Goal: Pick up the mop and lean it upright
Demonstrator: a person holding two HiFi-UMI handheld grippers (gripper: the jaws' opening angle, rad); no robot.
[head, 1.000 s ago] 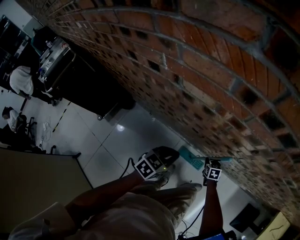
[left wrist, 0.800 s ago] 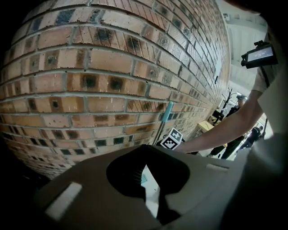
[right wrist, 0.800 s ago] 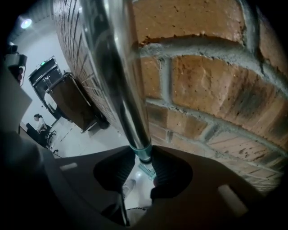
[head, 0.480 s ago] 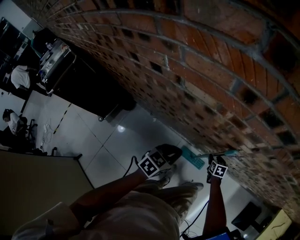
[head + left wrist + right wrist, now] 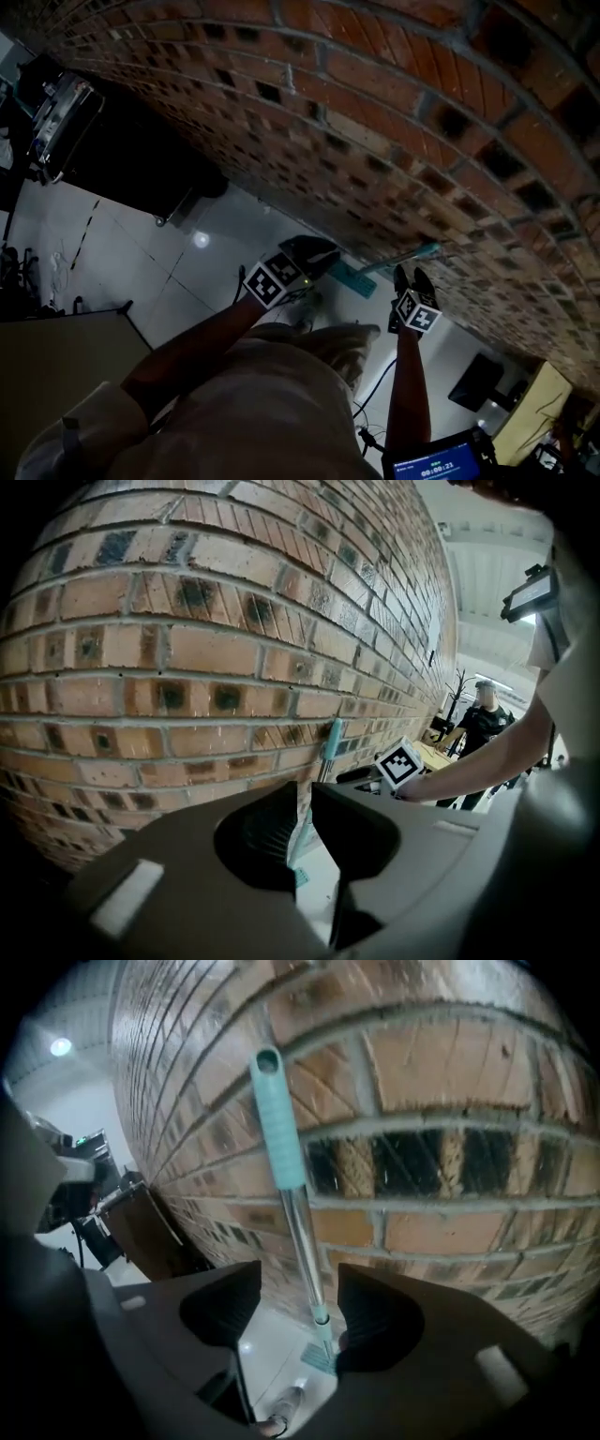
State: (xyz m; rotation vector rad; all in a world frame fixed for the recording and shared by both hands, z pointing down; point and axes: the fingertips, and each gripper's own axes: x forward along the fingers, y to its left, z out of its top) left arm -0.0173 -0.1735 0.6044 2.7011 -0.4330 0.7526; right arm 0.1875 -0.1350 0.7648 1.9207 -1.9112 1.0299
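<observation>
Indoors, tiled floor (image 5: 187, 272), brick wall (image 5: 375, 112), leaning mop (image 5: 284, 1138), left tongs (image 5: 306, 801) and right tongs (image 5: 298, 1283) just opened, empty.

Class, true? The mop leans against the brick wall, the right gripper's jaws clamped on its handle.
Wrong. In the right gripper view the right gripper has its jaws, just opening, wide apart, off the handle. The mop leans against the brick wall.

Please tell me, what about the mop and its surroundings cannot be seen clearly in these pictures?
- Mop head, right gripper view: partly behind the right hand-held gripper, whose jaws have just been opening with the mop pole between them, ungripped. Whether it lies flat is unclear.
- Mop pole, left gripper view: mostly behind the left hand-held gripper, jaws just opening, gripping nothing.
- Screen, head view: cut by the bottom edge, text too small.
</observation>
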